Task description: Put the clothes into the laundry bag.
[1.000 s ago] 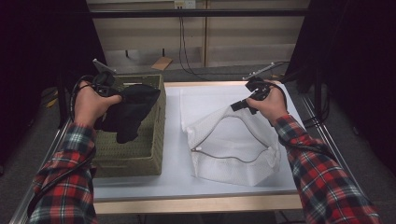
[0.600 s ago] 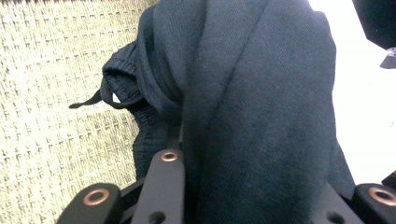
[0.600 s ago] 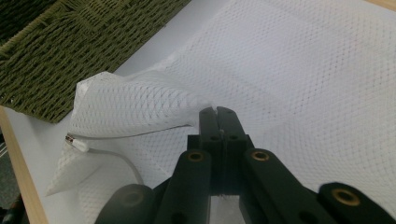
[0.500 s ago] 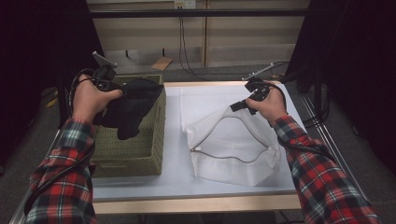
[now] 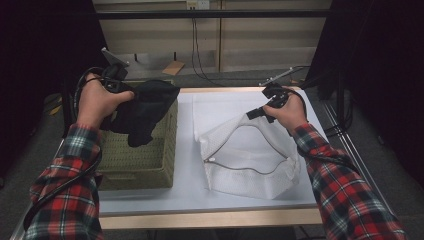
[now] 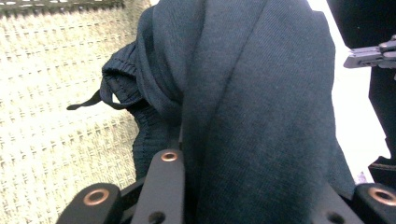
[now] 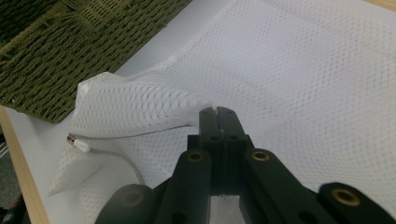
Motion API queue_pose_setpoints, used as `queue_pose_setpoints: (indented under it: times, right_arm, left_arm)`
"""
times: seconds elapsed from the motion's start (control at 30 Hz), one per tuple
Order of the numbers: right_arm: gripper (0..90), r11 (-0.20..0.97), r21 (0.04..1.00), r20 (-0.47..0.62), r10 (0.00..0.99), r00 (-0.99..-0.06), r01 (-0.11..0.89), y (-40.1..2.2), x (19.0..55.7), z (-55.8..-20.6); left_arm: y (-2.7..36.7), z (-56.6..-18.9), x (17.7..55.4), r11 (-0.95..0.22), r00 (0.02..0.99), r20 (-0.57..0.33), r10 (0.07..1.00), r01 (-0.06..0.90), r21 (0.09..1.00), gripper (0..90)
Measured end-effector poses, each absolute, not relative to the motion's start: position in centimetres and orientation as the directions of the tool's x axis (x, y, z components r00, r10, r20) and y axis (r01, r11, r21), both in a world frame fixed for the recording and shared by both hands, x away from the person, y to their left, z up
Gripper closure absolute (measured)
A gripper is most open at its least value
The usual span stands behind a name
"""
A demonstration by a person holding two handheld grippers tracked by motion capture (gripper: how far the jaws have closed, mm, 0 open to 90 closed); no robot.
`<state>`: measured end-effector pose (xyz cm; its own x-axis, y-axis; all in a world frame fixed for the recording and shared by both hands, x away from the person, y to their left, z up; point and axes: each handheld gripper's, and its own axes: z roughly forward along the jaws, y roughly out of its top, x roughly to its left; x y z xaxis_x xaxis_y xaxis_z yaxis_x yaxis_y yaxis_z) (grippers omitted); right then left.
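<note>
Dark garment lifted clear of the basket, not yet bagged

The left gripper [image 5: 119, 86] is grasping the dark knit garment [image 5: 145, 107] above the green woven basket [image 5: 145, 165]; the right gripper [image 5: 256, 113] is pinching open the white mesh zip bag [image 5: 250, 155], which is waiting empty at right.

A dark garment [image 5: 145, 107] hangs from the left gripper [image 5: 122, 92], above a woven basket [image 5: 145, 160] on the table [image 5: 185, 192]. To the right of that gripper, a mesh bag [image 5: 250, 160] lies below the right gripper [image 5: 255, 114], its edge pinched and lifted.
</note>
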<state>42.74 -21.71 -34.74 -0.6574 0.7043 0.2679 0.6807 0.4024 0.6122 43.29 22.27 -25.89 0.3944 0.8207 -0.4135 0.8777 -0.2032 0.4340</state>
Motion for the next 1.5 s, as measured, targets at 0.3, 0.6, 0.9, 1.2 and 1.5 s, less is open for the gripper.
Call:
queue_pose_setpoints:
  times: [0.3,0.6,0.9,1.2,1.5]
  right_arm:
    - [90.0,0.401,0.61,0.271,0.704,-0.656,0.683,-21.9,42.7,-34.7]
    - [90.0,0.408,0.609,0.263,0.705,-0.659,0.68,-21.8,42.7,-34.3]
    - [90.0,0.406,0.607,0.265,0.706,-0.656,0.683,-21.6,42.7,-34.3]
    - [90.0,0.409,0.604,0.266,0.705,-0.657,0.684,-21.7,42.7,-34.3]
    - [90.0,0.409,0.603,0.267,0.706,-0.656,0.685,-21.8,42.7,-34.4]
  left_arm:
    - [21.4,-25.0,42.9,-0.223,0.42,-0.417,0.806,0.868,0.443,74.7]
    - [20.4,-24.1,42.7,-0.26,0.457,-0.415,0.787,0.855,0.449,74.7]
    - [19.0,-23.3,42.1,-0.267,0.483,-0.429,0.763,0.841,0.471,74.7]
    - [17.7,-23.4,42.3,-0.319,0.523,-0.424,0.739,0.827,0.464,74.7]
    - [16.5,-23.8,42.4,-0.379,0.572,-0.412,0.709,0.802,0.462,74.8]
